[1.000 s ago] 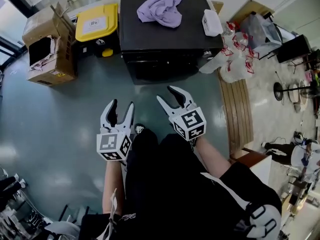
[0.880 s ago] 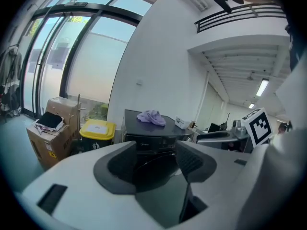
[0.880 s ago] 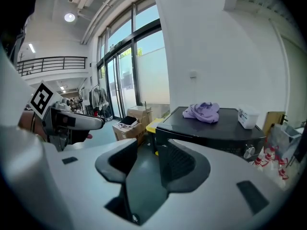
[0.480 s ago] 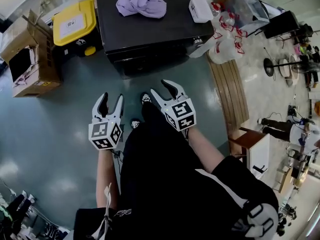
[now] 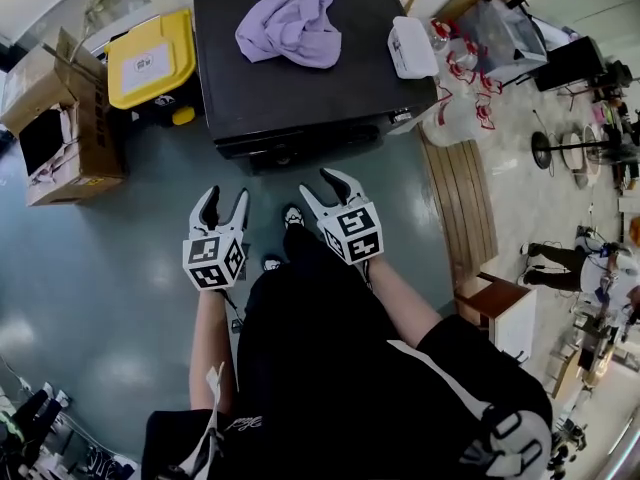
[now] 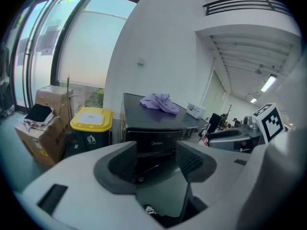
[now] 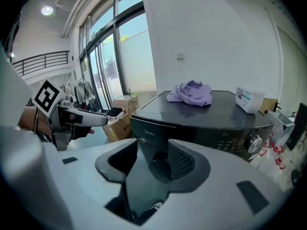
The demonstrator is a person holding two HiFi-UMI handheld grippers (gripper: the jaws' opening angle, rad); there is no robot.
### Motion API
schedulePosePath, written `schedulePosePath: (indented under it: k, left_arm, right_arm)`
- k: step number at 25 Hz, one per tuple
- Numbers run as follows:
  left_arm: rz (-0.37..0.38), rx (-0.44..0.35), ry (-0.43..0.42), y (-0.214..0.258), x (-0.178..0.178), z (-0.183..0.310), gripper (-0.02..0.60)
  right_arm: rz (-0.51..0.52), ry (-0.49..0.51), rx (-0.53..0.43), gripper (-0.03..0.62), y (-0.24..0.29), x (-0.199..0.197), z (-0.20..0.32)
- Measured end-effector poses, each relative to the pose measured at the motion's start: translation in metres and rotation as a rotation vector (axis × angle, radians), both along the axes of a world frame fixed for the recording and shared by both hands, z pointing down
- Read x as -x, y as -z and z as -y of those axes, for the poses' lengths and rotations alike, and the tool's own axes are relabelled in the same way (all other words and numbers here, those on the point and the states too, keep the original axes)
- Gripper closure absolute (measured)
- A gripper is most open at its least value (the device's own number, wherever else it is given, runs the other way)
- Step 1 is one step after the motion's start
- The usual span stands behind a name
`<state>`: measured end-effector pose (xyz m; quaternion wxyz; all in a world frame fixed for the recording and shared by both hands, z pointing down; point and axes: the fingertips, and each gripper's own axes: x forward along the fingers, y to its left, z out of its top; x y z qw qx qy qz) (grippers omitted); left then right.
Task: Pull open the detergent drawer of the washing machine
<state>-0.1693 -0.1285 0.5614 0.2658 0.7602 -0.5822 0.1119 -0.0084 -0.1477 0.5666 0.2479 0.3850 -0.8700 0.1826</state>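
The black washing machine [image 5: 300, 68] stands ahead of me, its front panel facing my grippers. The detergent drawer [image 7: 149, 132] is the left part of that panel, with a brand mark on it, and it sits flush and shut; it also shows as the drawer [image 6: 158, 135] in the left gripper view. My left gripper [image 5: 224, 200] hovers over the floor short of the machine, open and empty. My right gripper [image 5: 322, 185] hangs beside it, a little nearer the panel, also open with nothing between the pads. Neither touches the machine.
A purple cloth [image 5: 295, 23] and a white box [image 5: 412, 48] lie on the machine's top. A yellow-lidded bin [image 5: 150, 58] and cardboard box [image 5: 55, 118] stand left of it, plastic bags [image 5: 465, 88] and a wooden strip [image 5: 460, 208] right. A control knob [image 7: 253, 143] sits on the panel's right.
Both grippers have sunk and come nearer the machine's front. Their jaws stand as wide apart as before.
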Motion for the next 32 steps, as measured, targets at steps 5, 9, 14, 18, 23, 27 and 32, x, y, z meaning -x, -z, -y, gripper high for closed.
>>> schedulePosePath:
  k: [5,9,14,18,23,27,32]
  left_arm:
    - [0.001,0.041,0.013,-0.019,0.003,0.035,0.325]
    - [-0.002,0.071,0.033,-0.034,0.008,0.056,0.325]
    - [0.014,0.106,0.056,-0.051,0.014,0.072,0.325]
    - [0.019,0.122,0.073,-0.059,0.020,0.082,0.325]
    - [0.030,0.139,0.072,-0.068,0.022,0.091,0.325]
    - [0.035,0.145,0.073,-0.072,0.022,0.095,0.325]
    - [0.032,0.148,0.069,-0.075,0.024,0.100,0.325]
  right_arm:
    - [-0.009,0.010,0.039,0.387,-0.015,0.004,0.031]
    - [-0.017,0.012,0.061,0.387,-0.027,0.008,0.051]
    - [-0.018,0.002,0.102,0.387,-0.045,0.012,0.067]
    - [-0.023,-0.008,0.120,0.387,-0.054,0.015,0.078]
    - [-0.031,-0.012,0.126,0.388,-0.061,0.020,0.092]
    - [-0.038,-0.013,0.131,0.387,-0.065,0.024,0.100]
    - [-0.046,-0.014,0.140,0.388,-0.070,0.027,0.105]
